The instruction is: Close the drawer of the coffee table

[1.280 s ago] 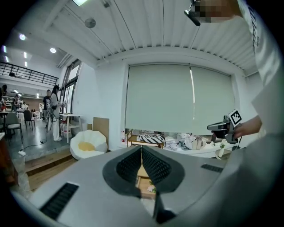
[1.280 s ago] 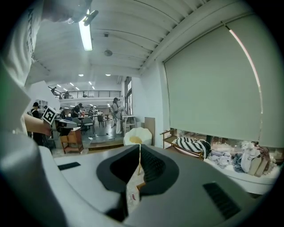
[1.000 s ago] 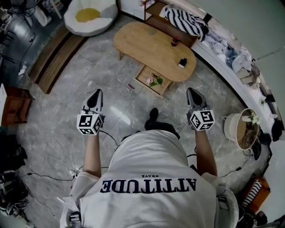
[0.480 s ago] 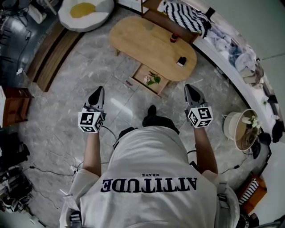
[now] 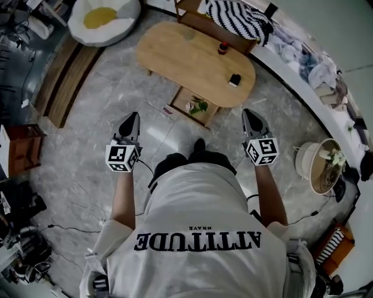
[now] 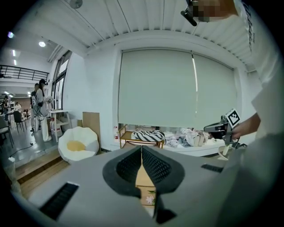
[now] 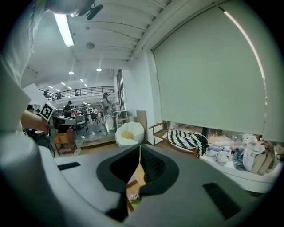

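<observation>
Drawer: the wooden drawer [image 5: 182,100] stands pulled out from the near long side of the coffee table [image 5: 186,58], toward the person, open to above.
Drawer contents: a flower sprig with green leaves [image 5: 198,106] lies inside.
Coffee table: an oval top of light wood on grey marbled floor tiles.
On the table top: a small dark jar with a red cap [image 5: 222,48] by the far edge; a small black object [image 5: 234,80] near the right end.
Floor by the table: a small pinkish thing [image 5: 168,110] just left of the drawer front; what it is cannot be made out.
Left gripper [image 5: 133,116]: on the table's near side, left of the drawer and well apart from it, pointing toward the table; its jaws are pressed together with nothing between them.
Right gripper [image 5: 249,114]: on the table's near side, right of the drawer and apart from it; its jaws also meet, holding nothing.
Person: in a white printed shirt [image 5: 198,233], on the table's near side and facing the drawer, one dark shoe [image 5: 200,145] between shirt and drawer.
Beyond the table: a wooden shelf [image 5: 198,20] bearing a black-and-white striped cloth [image 5: 236,17]; heaped clothes [image 5: 317,73] along a white ledge past the table's right end.
Far left of the table: a white cushion seat with a yellow centre [image 5: 102,20].
Left of the table: a wooden step [image 5: 64,81].
Near right of the table: a round white-rimmed stand [image 5: 304,166] with small flowers on it.
</observation>
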Tool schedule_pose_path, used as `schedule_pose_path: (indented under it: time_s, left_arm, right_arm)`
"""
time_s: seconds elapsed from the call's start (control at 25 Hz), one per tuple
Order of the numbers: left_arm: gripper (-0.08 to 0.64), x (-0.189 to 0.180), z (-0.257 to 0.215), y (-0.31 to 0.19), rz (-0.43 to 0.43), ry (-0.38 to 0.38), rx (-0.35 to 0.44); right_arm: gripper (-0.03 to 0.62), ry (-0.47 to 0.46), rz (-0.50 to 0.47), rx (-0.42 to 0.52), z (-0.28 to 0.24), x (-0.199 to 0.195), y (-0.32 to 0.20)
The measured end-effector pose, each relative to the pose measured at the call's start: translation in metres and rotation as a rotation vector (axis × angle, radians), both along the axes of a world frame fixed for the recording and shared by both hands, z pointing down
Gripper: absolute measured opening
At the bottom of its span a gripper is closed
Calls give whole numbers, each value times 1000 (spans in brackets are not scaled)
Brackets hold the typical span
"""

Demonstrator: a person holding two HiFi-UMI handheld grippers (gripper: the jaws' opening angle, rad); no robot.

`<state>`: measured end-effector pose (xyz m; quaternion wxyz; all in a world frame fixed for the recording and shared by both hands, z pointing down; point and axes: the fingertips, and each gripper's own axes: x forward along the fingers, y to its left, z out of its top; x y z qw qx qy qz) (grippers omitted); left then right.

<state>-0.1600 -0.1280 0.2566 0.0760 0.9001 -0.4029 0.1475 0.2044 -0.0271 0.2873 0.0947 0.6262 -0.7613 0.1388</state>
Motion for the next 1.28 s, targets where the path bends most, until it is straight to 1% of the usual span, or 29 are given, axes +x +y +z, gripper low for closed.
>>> schedule_pose_path:
  time_s: [0.16,0.24,0.4,0.56,0.72,0.84,1.04,1.28]
  left_arm:
    - [21,12,-1,-15,31,-10,0]
    - [21,13,-2,-24,57,-15,1]
    - [21,5,-1,-44,114,-22,0]
    - [21,3,4,-64,183,-31,-14]
    - [21,4,4,-85,258,-41,-17]
    - [21,2,11,-95,300,-45,-28]
    - [21,3,31,-102,328,-49,-62]
    - [21,5,50,-110,371,-49,-106]
  right_arm:
    - [21,-7,34,-10,2,7,-5]
    - [21,-12,55,-17,4,4,-5]
    - [21,-21,101,-28,11,-16,-9]
    - [21,-40,170,-37,16,-34,-14]
    - [21,-31,200,-66,24,-56,-16]
    - [21,-41,229,-88,33,-72,-18]
    - [21,-36,245,-120,48,-87,-13]
    - [21,1,257,-156,52,-93,-12]
